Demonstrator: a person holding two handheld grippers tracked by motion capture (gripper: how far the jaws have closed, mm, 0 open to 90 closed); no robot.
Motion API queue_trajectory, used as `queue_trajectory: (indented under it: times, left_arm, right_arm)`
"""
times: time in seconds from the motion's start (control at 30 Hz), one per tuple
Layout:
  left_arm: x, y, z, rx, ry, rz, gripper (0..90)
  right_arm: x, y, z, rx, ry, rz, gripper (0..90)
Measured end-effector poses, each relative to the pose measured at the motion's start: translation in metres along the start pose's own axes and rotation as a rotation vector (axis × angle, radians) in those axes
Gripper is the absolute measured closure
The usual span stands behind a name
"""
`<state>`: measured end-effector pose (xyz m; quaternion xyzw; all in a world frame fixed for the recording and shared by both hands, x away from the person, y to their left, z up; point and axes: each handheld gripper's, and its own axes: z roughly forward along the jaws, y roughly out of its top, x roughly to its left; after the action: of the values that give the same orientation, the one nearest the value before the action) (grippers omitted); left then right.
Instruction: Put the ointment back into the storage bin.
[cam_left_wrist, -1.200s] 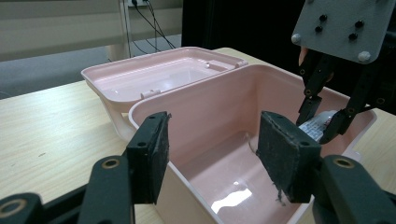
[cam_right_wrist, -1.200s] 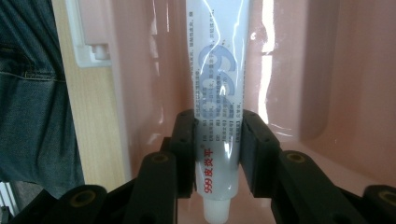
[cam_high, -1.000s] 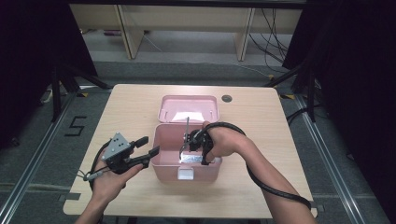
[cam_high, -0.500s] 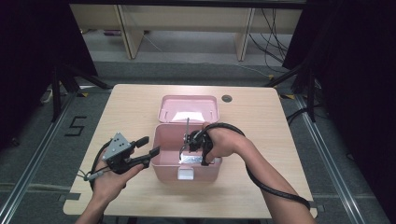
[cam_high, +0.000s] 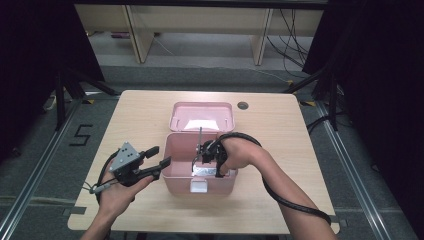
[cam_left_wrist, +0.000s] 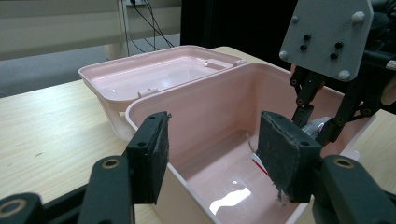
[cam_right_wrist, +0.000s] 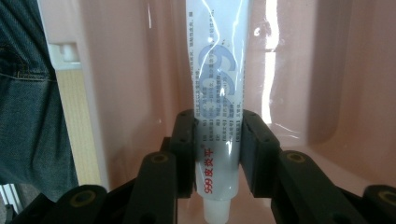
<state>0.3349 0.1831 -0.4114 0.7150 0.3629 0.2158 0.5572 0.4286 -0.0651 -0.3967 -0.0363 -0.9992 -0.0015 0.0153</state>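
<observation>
Right gripper (cam_right_wrist: 217, 154) is clamped on an ointment tube (cam_right_wrist: 218, 93), held near its cap at frame centre; light, soft, slippery.

The high view looks forward and down from above the person's side of the desk (cam_high: 150, 107), far enough back to take in the whole top and the floor around it. The left gripper view sits low and close, looking along the left claw (cam_left_wrist: 212, 151) across the rim of the open pink box (cam_left_wrist: 205, 107). The right gripper view points down inside that same box (cam_right_wrist: 327, 70), very near its wall. All three share the box (cam_high: 172, 165).
</observation>
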Motion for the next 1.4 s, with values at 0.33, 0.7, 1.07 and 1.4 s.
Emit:
queue_trajectory:
  times: [0.33, 0.7, 1.07, 1.4]
  left_arm:
    - [0.0, 0.0, 0.001, -0.006, -0.008, 0.0, 43.1]
    - [0.0, -0.001, 0.0, 0.003, 0.002, -0.001, 43.1]
    - [0.0, 0.001, 0.003, 0.004, 0.0, -0.002, 43.1]
    - [0.006, 0.002, 0.009, 0.002, -0.005, -0.014, 43.5]
  right_arm:
    - [0.0, 0.0, 0.003, -0.004, 0.007, 0.005, 70.1]
    - [-0.004, -0.006, -0.002, -0.015, -0.019, 0.048, 61.9]
    - [-0.006, -0.014, -0.012, -0.069, -0.065, 0.034, 62.7]
    - [-0.006, -0.023, -0.026, -0.127, -0.103, 0.082, 67.9]
